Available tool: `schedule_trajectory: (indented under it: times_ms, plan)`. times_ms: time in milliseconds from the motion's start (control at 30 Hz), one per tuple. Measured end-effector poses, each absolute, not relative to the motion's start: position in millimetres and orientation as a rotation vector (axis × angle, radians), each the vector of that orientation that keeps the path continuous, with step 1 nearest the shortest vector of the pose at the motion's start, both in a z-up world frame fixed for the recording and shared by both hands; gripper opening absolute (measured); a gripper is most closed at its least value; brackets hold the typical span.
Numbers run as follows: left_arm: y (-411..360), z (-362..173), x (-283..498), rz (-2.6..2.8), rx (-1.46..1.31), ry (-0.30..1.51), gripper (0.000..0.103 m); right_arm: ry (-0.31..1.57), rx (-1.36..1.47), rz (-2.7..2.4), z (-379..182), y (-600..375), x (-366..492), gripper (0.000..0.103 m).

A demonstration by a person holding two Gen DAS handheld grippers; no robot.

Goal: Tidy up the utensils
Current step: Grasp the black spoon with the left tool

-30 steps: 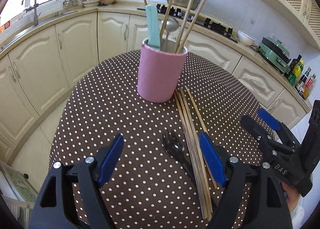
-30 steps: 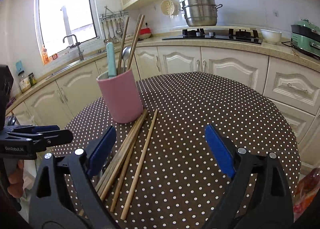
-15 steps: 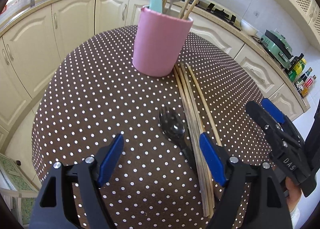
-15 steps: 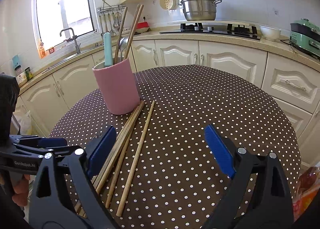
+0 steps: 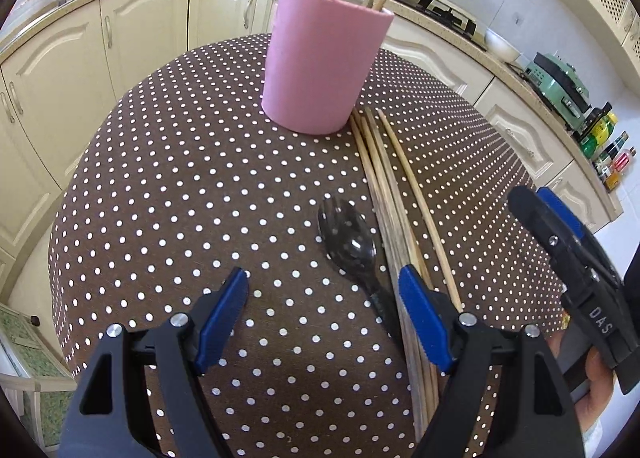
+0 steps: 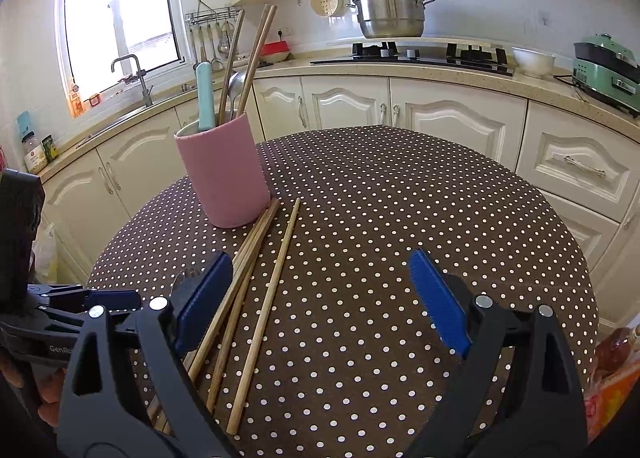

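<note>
Left gripper (image 5: 322, 312) is wide open with nothing in it, black spoon (image 5: 348, 244) at its 12 o'clock. Right gripper (image 6: 320, 298) is open and empty too, chopsticks (image 6: 256, 270) toward 10 o'clock beside the pink cup (image 6: 224, 174).

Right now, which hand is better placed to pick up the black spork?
Left. The open left tool hangs just above the black spork; the right tool is over the chopsticks.

A home kitchen. Cream cabinets (image 6: 456, 118) curve around a polka-dot desk (image 6: 400, 218), with a sink tap (image 6: 130, 76) under the window (image 6: 116, 10) at ten o'clock. At twelve o'clock a steel steamer pot (image 6: 390, 10) stands by the gas hob (image 6: 416, 52).
</note>
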State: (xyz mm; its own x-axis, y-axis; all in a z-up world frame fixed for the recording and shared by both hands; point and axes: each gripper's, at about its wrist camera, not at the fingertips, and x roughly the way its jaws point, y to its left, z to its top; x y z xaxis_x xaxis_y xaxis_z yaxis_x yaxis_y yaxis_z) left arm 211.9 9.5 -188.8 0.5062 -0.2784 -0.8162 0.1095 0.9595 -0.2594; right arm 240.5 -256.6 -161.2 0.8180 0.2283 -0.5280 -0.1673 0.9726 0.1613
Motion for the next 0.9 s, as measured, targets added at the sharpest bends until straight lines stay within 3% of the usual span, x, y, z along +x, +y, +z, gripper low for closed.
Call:
schedule_trajectory:
  times_ms: [433, 767, 867, 900]
  plan:
    - [13, -188, 212, -0.254, -0.195, 1.010, 0.076, 0.580, 0.125, 0.204, -164, -261, 239, 0.089]
    - [-41, -194, 225, -0.148, 0.110, 1.039, 0.076, 0.596, 0.121, 0.206, -165, -259, 244, 0.089]
    - [-47, -194, 225, -0.160, 0.131, 1.011, 0.072, 0.596, 0.126, 0.207, -165, -260, 244, 0.089]
    - [-46, -193, 225, -0.163, 0.139, 1.002, 0.063, 0.598, 0.127, 0.207, -165, -260, 244, 0.089]
